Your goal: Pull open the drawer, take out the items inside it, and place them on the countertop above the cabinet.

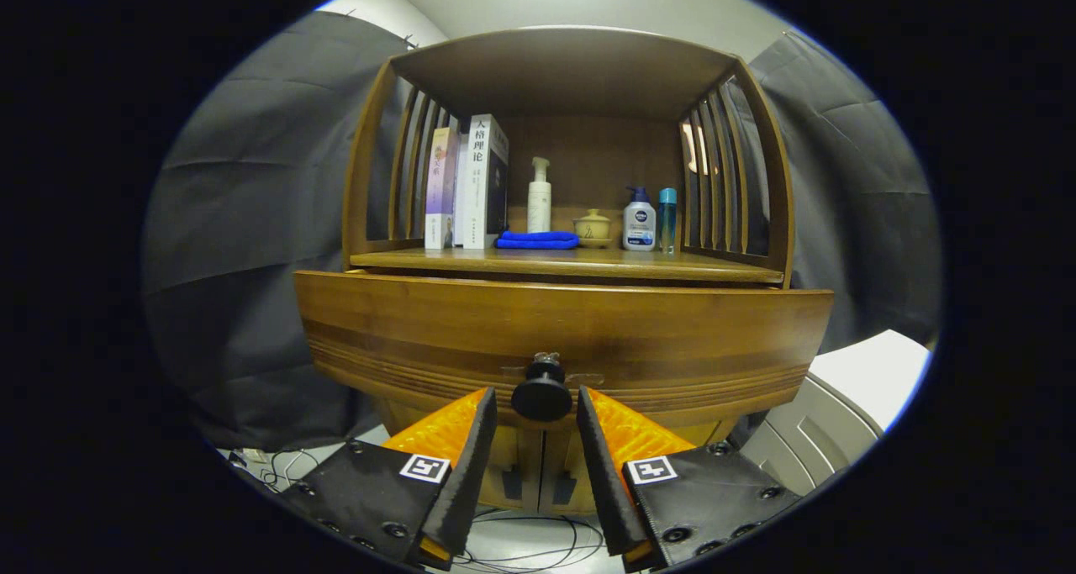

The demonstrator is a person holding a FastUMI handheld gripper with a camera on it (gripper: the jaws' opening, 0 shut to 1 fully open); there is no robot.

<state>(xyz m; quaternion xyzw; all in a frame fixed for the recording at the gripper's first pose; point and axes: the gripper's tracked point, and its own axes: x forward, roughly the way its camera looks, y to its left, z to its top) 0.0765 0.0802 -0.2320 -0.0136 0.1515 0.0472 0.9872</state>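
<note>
two fingers of the gripper stand narrowly apart on either side of the drawer knob, with a small gap at each side; neither finger presses on it yet. the drawer looks closed or nearly so, and its contents are hidden.

risk: the knob is small and round. if the fingers close off-centre or too near its front, it may slip out when pulled. a pull that is not straight back could bind the drawer.

surroundings: the surface lies beyond and above the fingers. it carries books, a blue cloth, a pump bottle, a small lidded pot and two more bottles. bare space for the items remains mainly along its front edge. cables lie on the floor below the fingers.
</note>
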